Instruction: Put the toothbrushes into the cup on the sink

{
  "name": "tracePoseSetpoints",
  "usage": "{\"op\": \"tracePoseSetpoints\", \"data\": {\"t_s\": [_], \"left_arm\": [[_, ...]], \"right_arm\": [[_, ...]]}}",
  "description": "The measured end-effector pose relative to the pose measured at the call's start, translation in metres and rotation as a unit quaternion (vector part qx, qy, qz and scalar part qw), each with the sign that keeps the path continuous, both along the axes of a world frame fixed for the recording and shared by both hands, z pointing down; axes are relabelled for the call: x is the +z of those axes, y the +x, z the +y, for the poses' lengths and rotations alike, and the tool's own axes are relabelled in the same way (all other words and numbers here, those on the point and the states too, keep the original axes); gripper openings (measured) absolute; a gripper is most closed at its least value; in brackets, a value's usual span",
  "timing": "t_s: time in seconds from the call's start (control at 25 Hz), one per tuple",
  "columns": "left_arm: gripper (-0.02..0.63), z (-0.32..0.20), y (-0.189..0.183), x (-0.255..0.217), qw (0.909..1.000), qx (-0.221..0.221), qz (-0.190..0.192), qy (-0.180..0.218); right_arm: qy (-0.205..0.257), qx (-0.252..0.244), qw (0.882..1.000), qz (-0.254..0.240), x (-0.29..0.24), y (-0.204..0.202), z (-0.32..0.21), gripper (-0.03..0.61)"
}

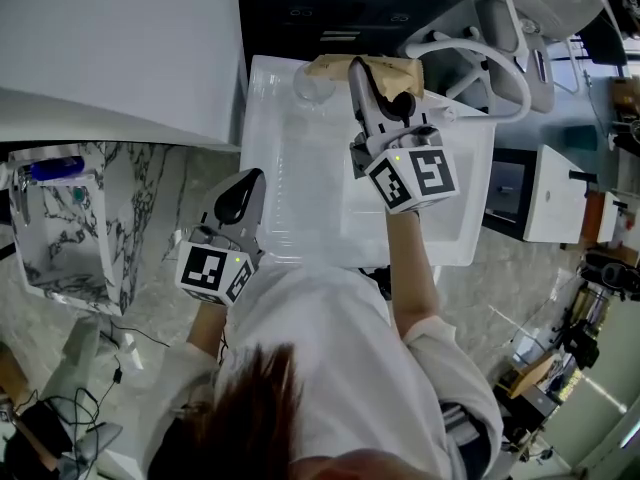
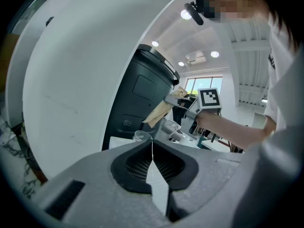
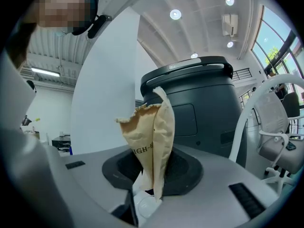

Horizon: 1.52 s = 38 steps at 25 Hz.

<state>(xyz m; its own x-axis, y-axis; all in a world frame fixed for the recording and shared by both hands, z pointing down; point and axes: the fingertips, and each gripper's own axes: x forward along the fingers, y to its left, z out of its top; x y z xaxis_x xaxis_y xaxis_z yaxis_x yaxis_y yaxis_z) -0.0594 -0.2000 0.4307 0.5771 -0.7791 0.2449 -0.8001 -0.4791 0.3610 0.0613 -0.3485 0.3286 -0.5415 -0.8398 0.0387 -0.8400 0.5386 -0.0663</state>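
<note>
My right gripper (image 1: 372,80) is held over the far end of the white sink (image 1: 300,198) and is shut on a tan paper packet (image 1: 335,66). In the right gripper view the torn-topped packet (image 3: 151,137) stands upright out of the right gripper (image 3: 148,186), and a white piece shows at its base. A clear cup (image 1: 312,86) stands on the sink's far rim, just left of the packet. It is also in the left gripper view as a small cup (image 2: 141,136). My left gripper (image 1: 243,190) hangs at the sink's left edge, and its shut jaws (image 2: 153,152) hold nothing.
A dark grey bin (image 3: 199,108) stands behind the sink. A white chair (image 1: 510,48) is at the far right. A marble counter (image 1: 150,218) lies to the left of the sink, with a white wall panel (image 1: 120,38) above it.
</note>
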Motion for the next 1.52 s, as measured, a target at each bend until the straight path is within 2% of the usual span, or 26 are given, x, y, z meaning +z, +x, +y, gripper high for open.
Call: {"op": "tracePoseSetpoints", "data": {"t_s": [0.68,1.52], "left_arm": [[0.015,-0.001,0.005,0.004,1.0000,0.000,0.000,-0.009],[0.017,-0.002,0.006,0.008,0.9999,0.002,-0.002,-0.014]], "right_arm": [[-0.038,0.003,0.999,0.021,0.055,-0.001,-0.006,0.101],[-0.057,-0.009,0.996,0.062,0.101,-0.012,-0.014,0.101]]}}
